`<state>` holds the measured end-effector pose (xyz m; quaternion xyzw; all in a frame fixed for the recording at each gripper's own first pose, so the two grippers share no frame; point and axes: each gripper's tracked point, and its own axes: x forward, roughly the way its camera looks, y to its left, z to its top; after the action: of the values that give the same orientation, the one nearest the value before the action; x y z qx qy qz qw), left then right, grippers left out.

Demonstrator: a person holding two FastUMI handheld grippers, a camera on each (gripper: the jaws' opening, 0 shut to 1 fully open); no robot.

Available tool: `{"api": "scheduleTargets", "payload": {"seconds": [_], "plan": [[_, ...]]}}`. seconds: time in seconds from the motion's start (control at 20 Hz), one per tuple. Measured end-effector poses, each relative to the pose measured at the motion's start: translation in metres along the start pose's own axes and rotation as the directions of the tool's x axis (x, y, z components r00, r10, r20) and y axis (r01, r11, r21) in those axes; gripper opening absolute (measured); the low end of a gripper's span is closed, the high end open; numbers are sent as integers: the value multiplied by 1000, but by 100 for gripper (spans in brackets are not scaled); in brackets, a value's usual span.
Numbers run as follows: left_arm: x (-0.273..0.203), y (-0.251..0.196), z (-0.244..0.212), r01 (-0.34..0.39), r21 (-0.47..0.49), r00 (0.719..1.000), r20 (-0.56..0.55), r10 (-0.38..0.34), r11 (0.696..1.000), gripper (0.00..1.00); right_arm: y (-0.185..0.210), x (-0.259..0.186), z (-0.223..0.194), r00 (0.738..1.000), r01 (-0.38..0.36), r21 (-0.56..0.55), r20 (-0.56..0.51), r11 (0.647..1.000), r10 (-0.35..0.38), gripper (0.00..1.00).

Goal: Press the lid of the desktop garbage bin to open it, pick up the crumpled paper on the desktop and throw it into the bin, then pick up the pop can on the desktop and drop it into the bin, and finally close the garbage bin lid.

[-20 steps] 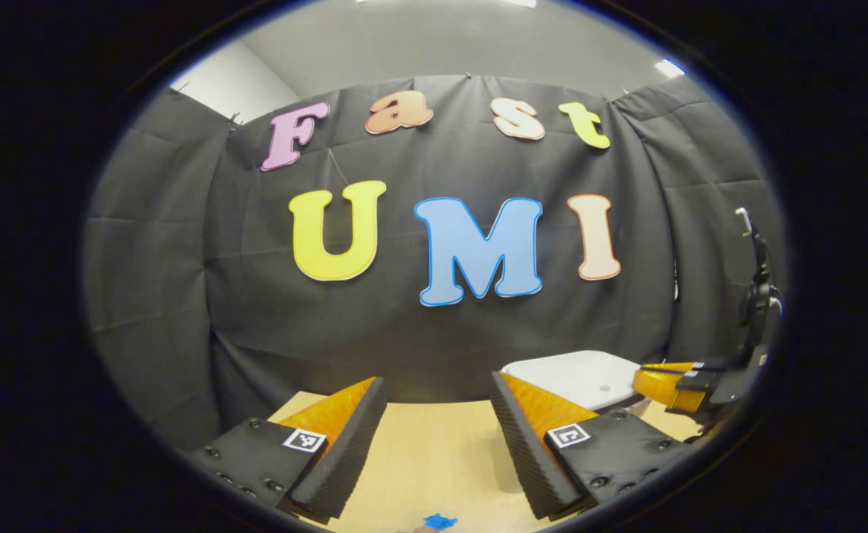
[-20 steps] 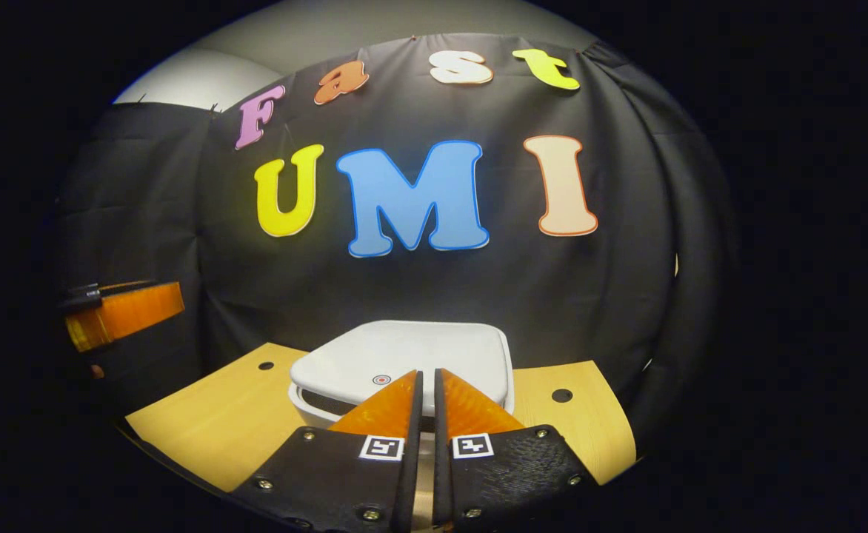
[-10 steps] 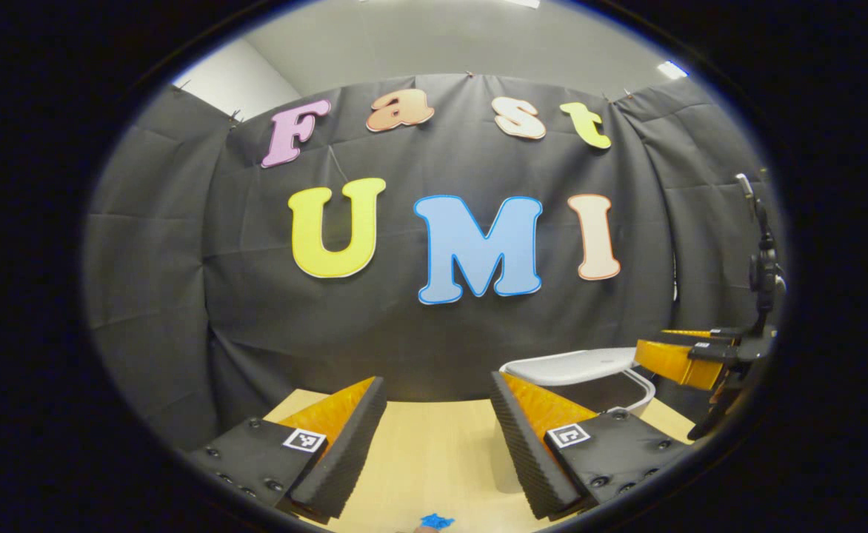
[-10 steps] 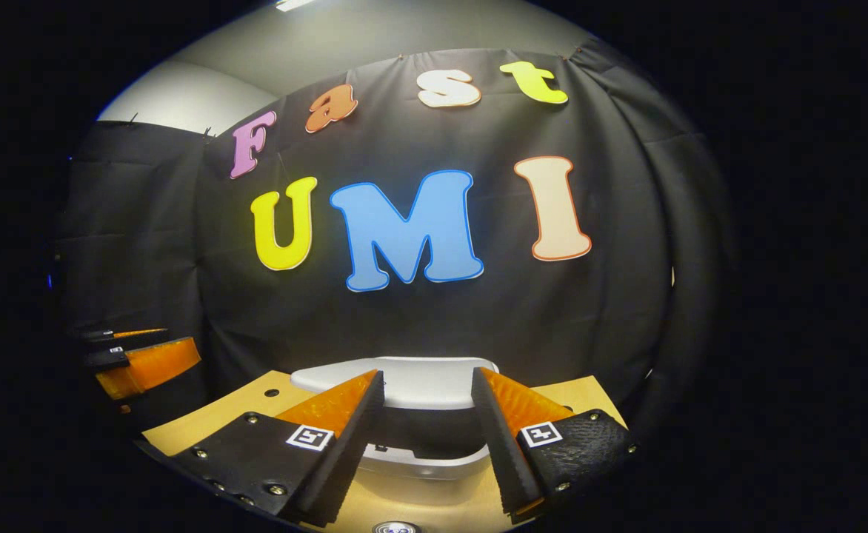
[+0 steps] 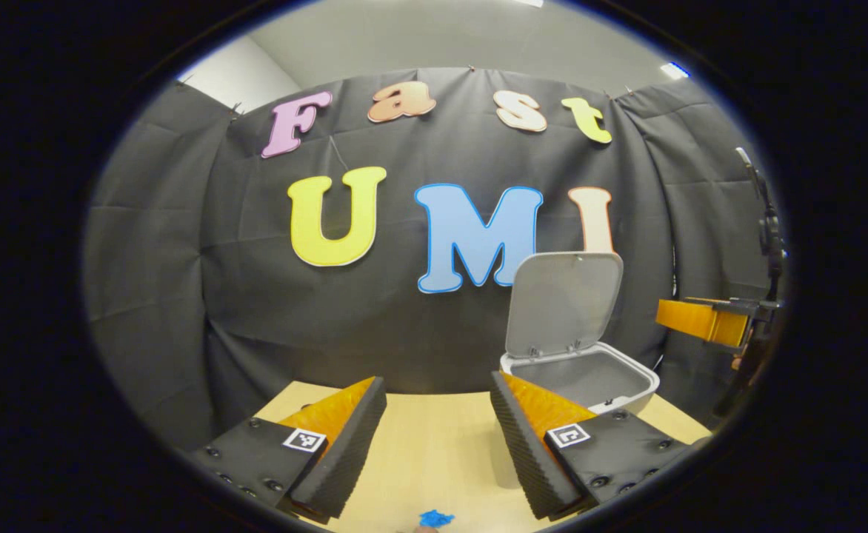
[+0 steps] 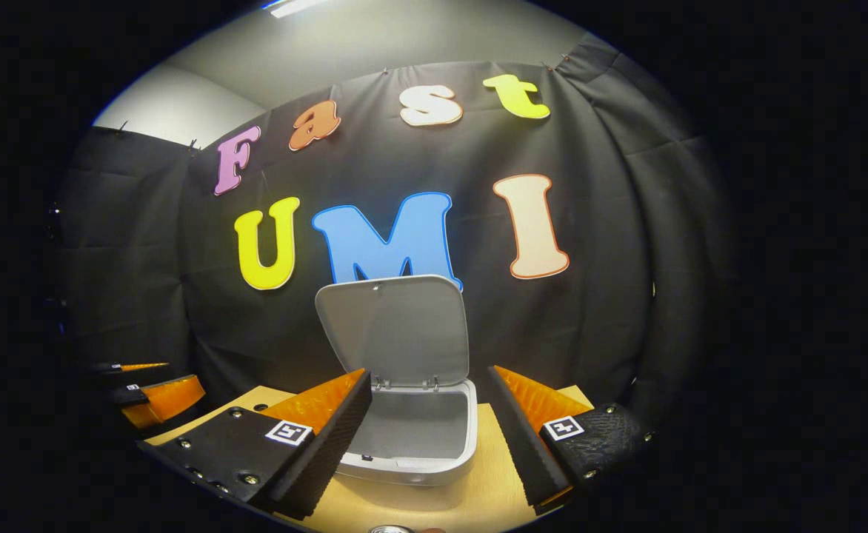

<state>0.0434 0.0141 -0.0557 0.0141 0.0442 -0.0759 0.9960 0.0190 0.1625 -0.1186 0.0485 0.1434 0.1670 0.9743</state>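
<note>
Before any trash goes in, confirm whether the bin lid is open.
Open. The lid stands upright on its rear hinges, and the bin shows a bare grey interior, seen in both gripper views.

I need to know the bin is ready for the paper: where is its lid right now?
The lid stands upright on its hinges at the back of the bin, against the black cloth wall; in the right gripper view it rises between the open right gripper fingers.
</note>
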Motion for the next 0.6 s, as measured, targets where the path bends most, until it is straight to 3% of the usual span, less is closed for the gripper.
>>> {"api": "scheduleTargets", "payload": {"seconds": [0.3, 0.45, 0.6], "plan": [[3, 4, -37, 18, -20, 998, -57, -19, 1000, 96, 2, -5, -2, 1000, 5, -7, 0, 1000, -5, 98], [5, 6, -76, 29, -43, 993, -117, -34, 999, 91, 5, -10, -3, 1000, 3, -6, 2, 1000, -3, 98], [4, 11, -125, 27, -48, 979, -199, -36, 998, 95, 5, -12, -4, 1000, 4, -9, -2, 1000, -4, 98]]}}
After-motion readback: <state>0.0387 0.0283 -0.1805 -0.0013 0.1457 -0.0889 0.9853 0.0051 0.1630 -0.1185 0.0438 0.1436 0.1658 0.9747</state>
